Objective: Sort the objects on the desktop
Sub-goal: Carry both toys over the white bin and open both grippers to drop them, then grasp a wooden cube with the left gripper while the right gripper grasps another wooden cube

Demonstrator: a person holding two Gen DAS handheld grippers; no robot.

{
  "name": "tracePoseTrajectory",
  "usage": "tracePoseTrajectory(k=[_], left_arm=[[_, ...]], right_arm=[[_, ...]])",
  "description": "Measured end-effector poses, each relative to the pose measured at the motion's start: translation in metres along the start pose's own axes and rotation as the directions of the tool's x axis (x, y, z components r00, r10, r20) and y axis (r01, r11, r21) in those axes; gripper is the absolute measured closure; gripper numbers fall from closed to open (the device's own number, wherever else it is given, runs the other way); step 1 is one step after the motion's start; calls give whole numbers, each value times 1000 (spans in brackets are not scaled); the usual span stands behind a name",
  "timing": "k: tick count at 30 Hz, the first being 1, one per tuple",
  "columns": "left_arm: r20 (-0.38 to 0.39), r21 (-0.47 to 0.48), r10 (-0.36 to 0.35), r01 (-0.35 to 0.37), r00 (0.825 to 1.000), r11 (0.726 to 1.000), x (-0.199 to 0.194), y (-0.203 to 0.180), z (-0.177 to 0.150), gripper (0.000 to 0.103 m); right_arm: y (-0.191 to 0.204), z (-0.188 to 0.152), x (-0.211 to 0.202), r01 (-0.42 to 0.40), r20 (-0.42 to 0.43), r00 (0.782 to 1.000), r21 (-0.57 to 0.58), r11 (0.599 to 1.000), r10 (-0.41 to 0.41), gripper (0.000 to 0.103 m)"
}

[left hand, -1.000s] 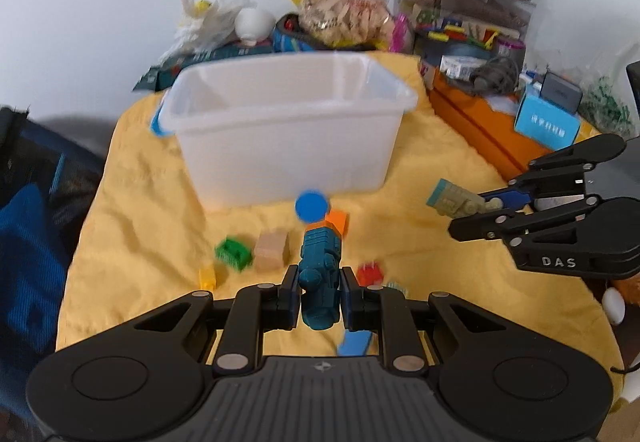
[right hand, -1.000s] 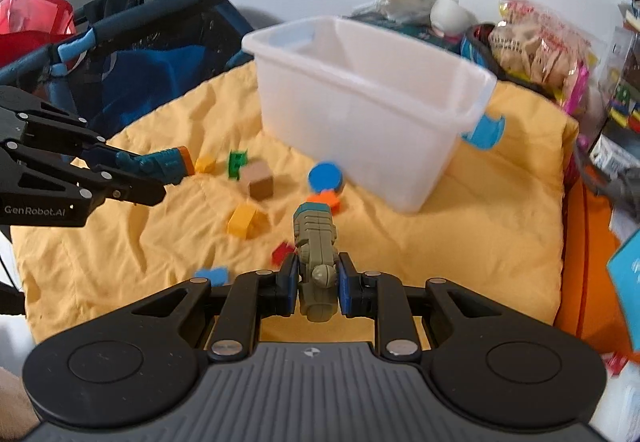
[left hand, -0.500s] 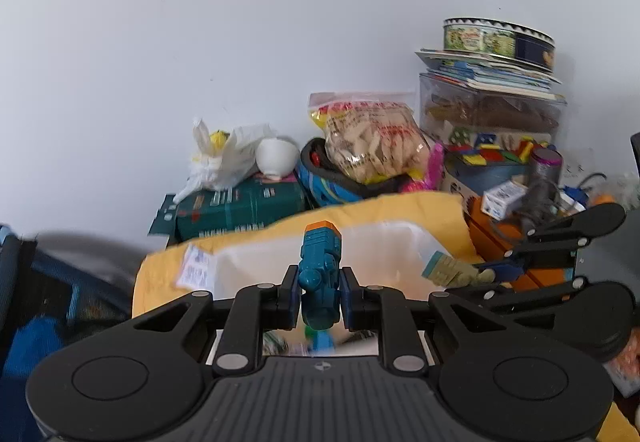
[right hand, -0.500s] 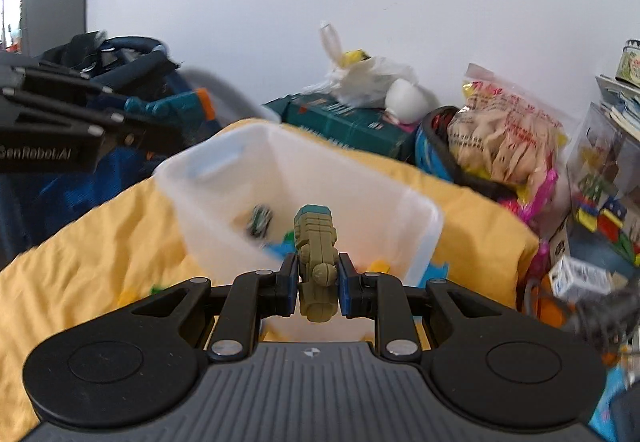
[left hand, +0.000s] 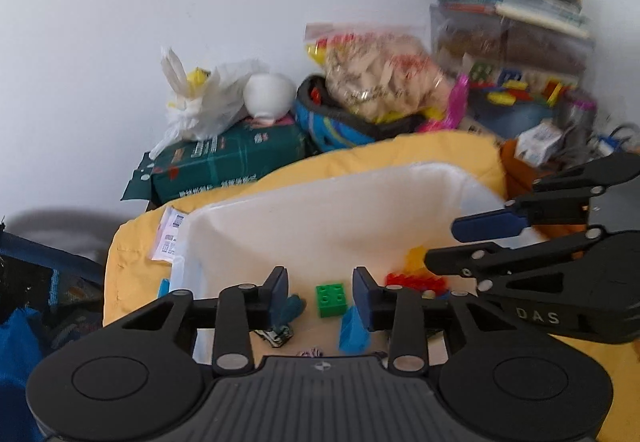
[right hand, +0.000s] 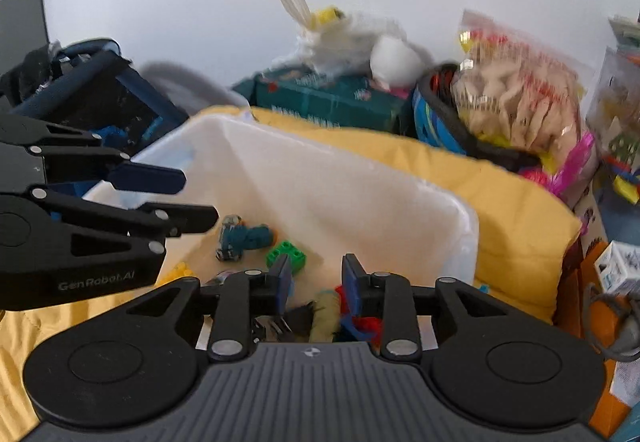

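A teal toy figure (right hand: 248, 236) lies on the floor of a white plastic bin (right hand: 360, 194), beside a green brick (right hand: 287, 252) — a tan figure (right hand: 325, 316) lies nearer. Both grippers hover over the bin, left gripper (left hand: 320, 292) and right gripper (right hand: 314, 278) — jaws spread apart, gripping nothing. The bin sits on a yellow cloth (right hand: 520, 210).

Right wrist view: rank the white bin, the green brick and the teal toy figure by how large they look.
1. white bin, by far the largest.
2. teal toy figure.
3. green brick, only slightly smaller than the figure; both lie inside the bin, equally near.
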State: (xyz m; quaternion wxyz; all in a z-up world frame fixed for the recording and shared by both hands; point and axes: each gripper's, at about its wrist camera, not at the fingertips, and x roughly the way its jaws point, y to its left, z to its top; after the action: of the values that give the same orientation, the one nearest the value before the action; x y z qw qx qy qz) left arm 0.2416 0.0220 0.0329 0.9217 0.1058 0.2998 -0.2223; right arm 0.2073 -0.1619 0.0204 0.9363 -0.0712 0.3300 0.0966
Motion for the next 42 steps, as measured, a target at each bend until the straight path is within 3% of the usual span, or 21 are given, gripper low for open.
tracePoseTrajectory(k=[4,7,12,16,20,25,29,35,40,41,42], left_arm=[[58,9,-14,13,998,1000,-43,-9,-21,49],[56,39,37,-39,998,998,-66,-23,-56,48],[-84,-26,11,-13,996,1000,-69,-47,-120,48],[-197,-70,-22,9,980,998,-70,-64,-166,49],[-239,-73,-15,-2,971,997,-76,-69,-191,49],[-219,-121,2,-30,976,992,-77,-58,-192,49],[-163,-90,9,-24,987,996,-63,-51,-178,49],[-128,-34,10,-15,992,999,-24,-39,-154,49],[-143,12,-10,12,990,1000,9,-33,-155,49],[-125,30,-19,23,992,999,11,-34,-154,49],[-128,33,-39,44,991,998,13,-33,-152,60]], right_arm=[[3,-16,-40,-39,69,997,-29,999,41,71],[6,-38,-55,-76,37,996,-59,995,78,71],[27,-108,-64,-134,-130,985,-157,979,114,73],[35,-147,-75,-249,-218,950,-106,963,222,73],[58,-169,-82,-354,-270,914,-165,921,303,63],[80,-174,-67,-376,-277,908,-203,904,315,61],[87,-186,-52,-377,-272,910,-231,897,312,63],[87,-193,-64,-331,-261,927,-229,915,270,66],[77,-200,-76,-287,-267,934,-172,942,235,66],[76,-201,-77,-278,-266,936,-159,947,230,66],[74,-203,-78,-270,-267,937,-144,952,226,66]])
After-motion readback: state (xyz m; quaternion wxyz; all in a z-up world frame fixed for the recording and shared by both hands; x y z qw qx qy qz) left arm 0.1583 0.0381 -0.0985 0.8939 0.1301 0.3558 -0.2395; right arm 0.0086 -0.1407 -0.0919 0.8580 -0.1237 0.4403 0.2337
